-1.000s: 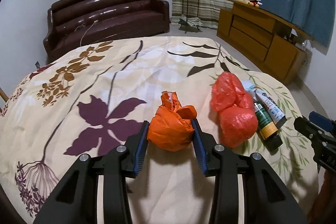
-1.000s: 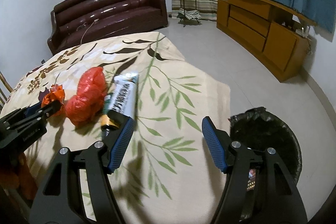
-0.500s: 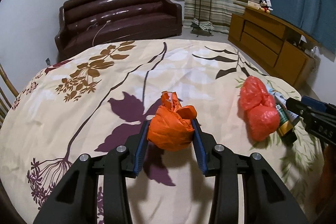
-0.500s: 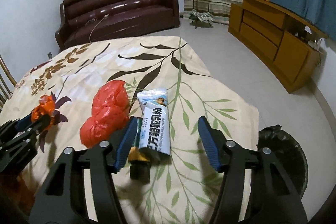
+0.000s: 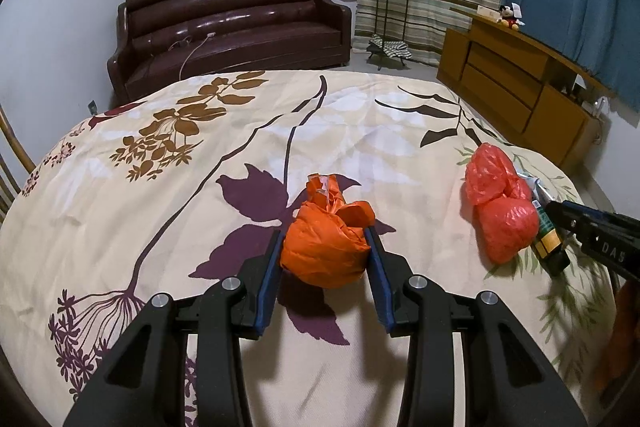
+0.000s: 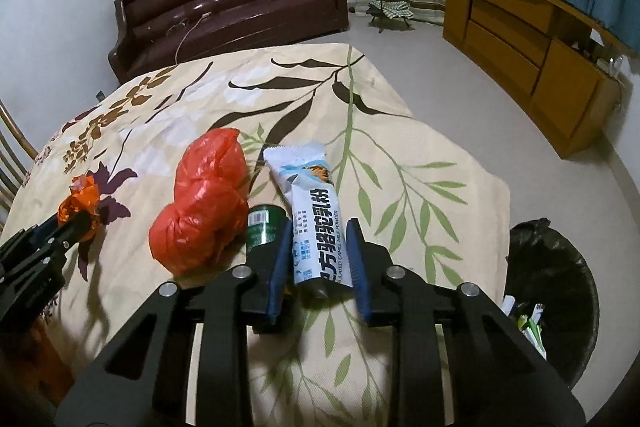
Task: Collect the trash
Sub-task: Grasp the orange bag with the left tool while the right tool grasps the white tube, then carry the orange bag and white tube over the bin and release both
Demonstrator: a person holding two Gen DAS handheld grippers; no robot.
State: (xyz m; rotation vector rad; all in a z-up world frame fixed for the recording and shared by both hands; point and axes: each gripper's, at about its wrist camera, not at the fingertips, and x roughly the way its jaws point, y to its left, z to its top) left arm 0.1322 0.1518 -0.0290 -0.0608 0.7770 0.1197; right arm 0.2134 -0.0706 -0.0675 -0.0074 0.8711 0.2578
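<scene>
My left gripper (image 5: 325, 247) is shut on a crumpled orange bag (image 5: 326, 247) and holds it above the flowered tablecloth (image 5: 200, 163). It also shows in the right wrist view (image 6: 78, 223). My right gripper (image 6: 318, 255) is open, with a white and blue powder packet (image 6: 312, 219) lying between its fingers. A green bottle (image 6: 262, 227) lies just left of the packet, under my left finger. A red plastic bag (image 6: 204, 203) lies left of the bottle, and shows in the left wrist view (image 5: 498, 203) beside my right gripper (image 5: 576, 223).
A black-lined trash bin (image 6: 554, 287) with some trash inside stands on the floor right of the table. A brown sofa (image 5: 228, 27) is behind the table, a wooden cabinet (image 5: 520, 95) at the right wall, a chair (image 6: 12, 155) at the left.
My right gripper has moved left over the table and now straddles the packet, its fingers narrower. My left gripper has drawn left and back with the orange bag.
</scene>
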